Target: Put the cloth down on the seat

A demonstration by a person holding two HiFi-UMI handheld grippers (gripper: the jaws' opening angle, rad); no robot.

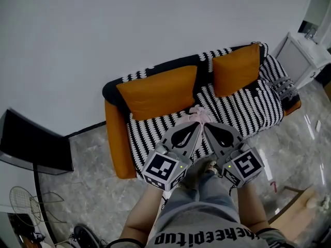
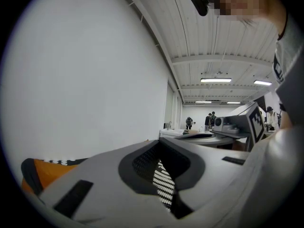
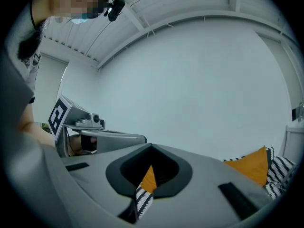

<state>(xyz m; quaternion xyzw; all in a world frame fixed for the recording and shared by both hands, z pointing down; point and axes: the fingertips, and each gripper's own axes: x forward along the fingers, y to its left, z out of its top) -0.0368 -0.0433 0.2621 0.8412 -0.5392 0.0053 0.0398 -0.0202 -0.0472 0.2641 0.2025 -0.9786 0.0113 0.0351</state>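
Observation:
A small pale pink cloth [image 1: 198,112] hangs bunched over the front of the sofa seat [image 1: 243,112], which has a black-and-white striped cover. My left gripper [image 1: 192,123] and right gripper [image 1: 208,124] are side by side, their tips meeting at the cloth, and both look shut on it. In the left gripper view the jaws of the left gripper [image 2: 159,144] are closed, with only striped cover showing through the gap. The right gripper [image 3: 151,147] also has closed jaws, with orange cushion and stripes behind. The cloth is hidden in both gripper views.
Two orange cushions [image 1: 158,92] [image 1: 235,68] lean on the sofa back. An orange armrest [image 1: 118,143] ends the sofa at the left. A white cabinet [image 1: 302,56] stands at the right, and a dark panel on a stand [image 1: 36,143] at the left. The person's legs are below the grippers.

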